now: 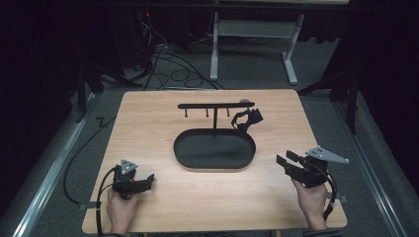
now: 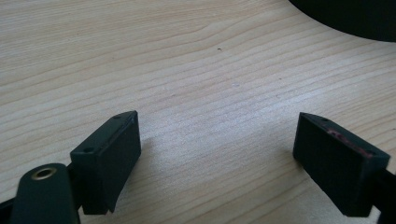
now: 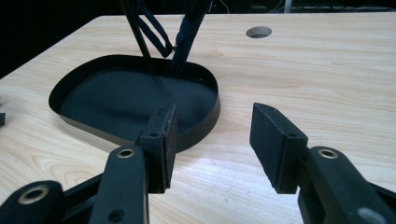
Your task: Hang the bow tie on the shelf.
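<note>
A black stand with an oval tray (image 1: 184, 157) and a T-shaped bar (image 1: 216, 105) sits mid-table. A dark strap-like item (image 1: 246, 120) hangs from the bar's right end down toward the tray; in the right gripper view the strap (image 3: 186, 32) drops to the tray (image 3: 212, 114). My left gripper (image 1: 149, 178) rests low at the table's front left, open, jaws wide over bare wood (image 2: 219, 137). My right gripper (image 1: 285, 160) hovers at the front right, right of the tray, open with nothing between its jaws (image 3: 212, 142).
The wooden table (image 1: 148, 113) has a round hole (image 3: 258, 31) near its far edge. Cables (image 1: 173, 69) and a table frame (image 1: 252, 44) lie on the dark floor beyond. A small black piece (image 1: 101, 121) lies off the table's left side.
</note>
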`<state>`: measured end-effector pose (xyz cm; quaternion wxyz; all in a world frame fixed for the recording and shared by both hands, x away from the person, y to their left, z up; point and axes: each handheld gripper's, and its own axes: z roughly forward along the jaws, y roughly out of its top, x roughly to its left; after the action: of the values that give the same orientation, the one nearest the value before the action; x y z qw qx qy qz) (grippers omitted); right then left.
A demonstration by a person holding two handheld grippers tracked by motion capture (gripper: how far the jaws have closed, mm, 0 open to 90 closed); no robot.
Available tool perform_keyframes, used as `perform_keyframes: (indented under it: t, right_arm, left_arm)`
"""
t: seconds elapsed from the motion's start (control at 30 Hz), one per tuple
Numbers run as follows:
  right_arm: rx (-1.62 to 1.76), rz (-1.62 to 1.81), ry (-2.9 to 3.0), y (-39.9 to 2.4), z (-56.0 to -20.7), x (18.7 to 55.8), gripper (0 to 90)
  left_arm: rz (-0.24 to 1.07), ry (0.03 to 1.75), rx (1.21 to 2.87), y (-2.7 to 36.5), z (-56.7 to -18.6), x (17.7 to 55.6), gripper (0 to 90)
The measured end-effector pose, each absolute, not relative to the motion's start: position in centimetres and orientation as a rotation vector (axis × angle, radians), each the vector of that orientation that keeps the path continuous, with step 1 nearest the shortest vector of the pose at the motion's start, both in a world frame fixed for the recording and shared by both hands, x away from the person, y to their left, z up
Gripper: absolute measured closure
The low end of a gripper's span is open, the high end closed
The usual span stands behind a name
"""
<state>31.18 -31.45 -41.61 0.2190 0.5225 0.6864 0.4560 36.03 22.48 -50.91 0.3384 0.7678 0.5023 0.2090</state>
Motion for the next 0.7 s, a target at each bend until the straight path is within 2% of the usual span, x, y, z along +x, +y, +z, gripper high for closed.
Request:
perform_keyframes:
  t: [0.7]
  right_arm:
    - [1.504,1.196,1.943,-30.6,-44.9,32.0,53.4]
  left_arm:
    - [0.545,1.31,1.997,22.5,-50.9,36.0,15.6]
